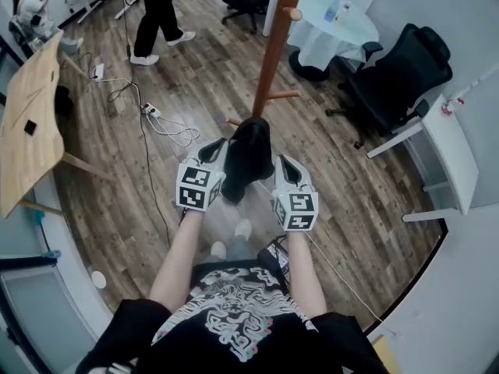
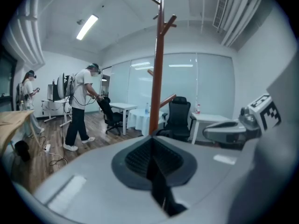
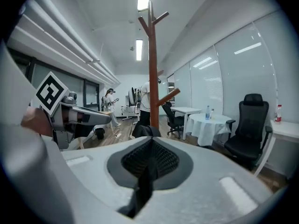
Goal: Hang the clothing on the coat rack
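A dark garment hangs bunched between my two grippers, right in front of the brown wooden coat rack. My left gripper grips its left side and my right gripper its right side. In the left gripper view the jaws are shut, with a strip of the dark cloth pinched between the pads; the rack's pole stands straight ahead. In the right gripper view the jaws are likewise shut on dark cloth, facing the rack with its upward pegs.
A person stands beyond the rack. A black office chair and a round white table lie to the right, with a white desk at the far right. A wooden table is on the left. Cables trail over the wood floor.
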Action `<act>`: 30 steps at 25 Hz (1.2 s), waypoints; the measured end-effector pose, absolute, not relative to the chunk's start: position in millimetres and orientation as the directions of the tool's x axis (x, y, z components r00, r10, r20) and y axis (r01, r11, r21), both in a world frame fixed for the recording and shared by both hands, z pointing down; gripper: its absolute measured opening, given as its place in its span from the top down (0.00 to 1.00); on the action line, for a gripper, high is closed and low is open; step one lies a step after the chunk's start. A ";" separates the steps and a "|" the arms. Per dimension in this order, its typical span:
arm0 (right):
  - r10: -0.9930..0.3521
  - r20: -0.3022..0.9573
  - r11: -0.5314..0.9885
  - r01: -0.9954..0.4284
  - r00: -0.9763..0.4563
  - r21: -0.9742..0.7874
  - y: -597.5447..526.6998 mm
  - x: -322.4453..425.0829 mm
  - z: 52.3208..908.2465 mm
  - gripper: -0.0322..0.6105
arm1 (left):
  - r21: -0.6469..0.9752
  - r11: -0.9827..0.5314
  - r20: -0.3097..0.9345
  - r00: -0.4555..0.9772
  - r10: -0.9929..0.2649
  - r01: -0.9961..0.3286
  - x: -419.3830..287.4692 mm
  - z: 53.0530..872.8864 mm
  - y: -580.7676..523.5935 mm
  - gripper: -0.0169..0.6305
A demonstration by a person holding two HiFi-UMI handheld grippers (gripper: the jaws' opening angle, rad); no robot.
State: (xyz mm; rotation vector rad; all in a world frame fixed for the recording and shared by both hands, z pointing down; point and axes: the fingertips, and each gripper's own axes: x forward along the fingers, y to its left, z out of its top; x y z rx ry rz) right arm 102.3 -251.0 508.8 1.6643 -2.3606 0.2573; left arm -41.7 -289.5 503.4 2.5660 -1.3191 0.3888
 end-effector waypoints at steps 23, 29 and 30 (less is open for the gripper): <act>-0.950 0.124 0.296 -0.953 -0.288 0.055 -125.4 67.2 410.2 0.95 | 0.048 -0.567 0.108 0.569 -0.816 -0.822 -89.0 411.0 -161.2 0.99; -0.943 0.091 0.322 -0.947 -0.320 0.012 -121.8 85.7 398.4 0.95 | 0.002 -0.522 0.089 0.520 -0.849 -0.853 -78.0 390.4 -159.0 0.99; -0.941 0.091 0.329 -0.944 -0.327 0.010 -120.8 89.0 397.4 0.95 | -0.001 -0.516 0.084 0.514 -0.853 -0.856 -74.5 386.5 -157.8 0.99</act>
